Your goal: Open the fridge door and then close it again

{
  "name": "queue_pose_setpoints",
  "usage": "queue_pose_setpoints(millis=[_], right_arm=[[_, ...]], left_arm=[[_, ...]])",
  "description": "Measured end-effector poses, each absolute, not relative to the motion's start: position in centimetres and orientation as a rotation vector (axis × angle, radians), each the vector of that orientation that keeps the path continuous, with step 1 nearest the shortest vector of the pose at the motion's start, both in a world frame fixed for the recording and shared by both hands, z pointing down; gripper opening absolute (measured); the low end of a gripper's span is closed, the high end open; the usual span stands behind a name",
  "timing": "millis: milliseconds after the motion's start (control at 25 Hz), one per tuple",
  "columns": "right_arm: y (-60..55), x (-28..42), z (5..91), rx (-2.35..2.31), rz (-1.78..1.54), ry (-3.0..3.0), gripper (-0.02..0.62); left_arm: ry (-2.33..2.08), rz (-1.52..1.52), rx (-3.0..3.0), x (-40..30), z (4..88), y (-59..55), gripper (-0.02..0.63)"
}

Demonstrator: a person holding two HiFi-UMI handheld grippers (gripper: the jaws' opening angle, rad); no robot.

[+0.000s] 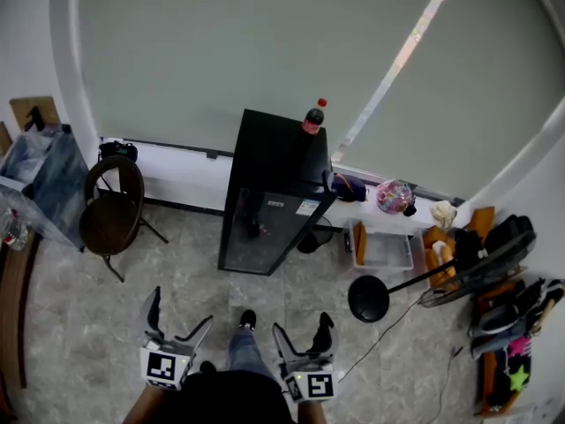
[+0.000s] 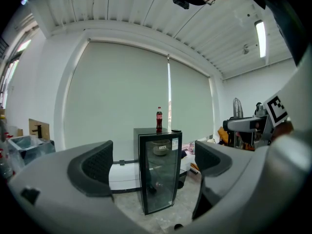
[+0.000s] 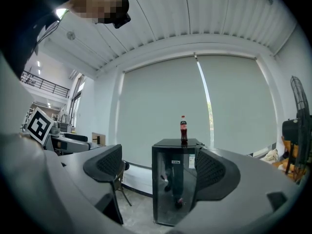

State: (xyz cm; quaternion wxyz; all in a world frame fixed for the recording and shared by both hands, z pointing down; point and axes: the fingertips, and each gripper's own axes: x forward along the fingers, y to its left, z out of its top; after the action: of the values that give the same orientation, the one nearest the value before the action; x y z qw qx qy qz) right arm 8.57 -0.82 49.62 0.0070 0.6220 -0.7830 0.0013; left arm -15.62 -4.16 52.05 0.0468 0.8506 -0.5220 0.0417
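A small black fridge (image 1: 269,197) with a glass door stands on the floor ahead, its door shut. A cola bottle (image 1: 313,117) stands on top of it. Both gripper views show the fridge (image 2: 158,169) (image 3: 176,184) between their jaws, some way off. My left gripper (image 1: 181,321) and right gripper (image 1: 302,332) are held low near my body, both open with nothing between the fingers. Neither touches the fridge.
A round wooden chair (image 1: 110,206) stands left of the fridge. A floor fan (image 1: 459,272), a white tray (image 1: 384,250), bags and clutter lie to the right. A wide roller blind (image 1: 265,51) covers the wall behind. A low white ledge (image 1: 177,162) runs along it.
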Motion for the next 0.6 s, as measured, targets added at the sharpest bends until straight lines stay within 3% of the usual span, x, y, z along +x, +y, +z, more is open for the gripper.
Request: queue_pose_setpoints(millis=[600], right_arm=[[-15.7,13.9,47.8,1.886,-0.104,-2.516,0.454]], left_arm=[[-1.573,0.209,2.633,-8.5,51.2,-17.8,0.509]])
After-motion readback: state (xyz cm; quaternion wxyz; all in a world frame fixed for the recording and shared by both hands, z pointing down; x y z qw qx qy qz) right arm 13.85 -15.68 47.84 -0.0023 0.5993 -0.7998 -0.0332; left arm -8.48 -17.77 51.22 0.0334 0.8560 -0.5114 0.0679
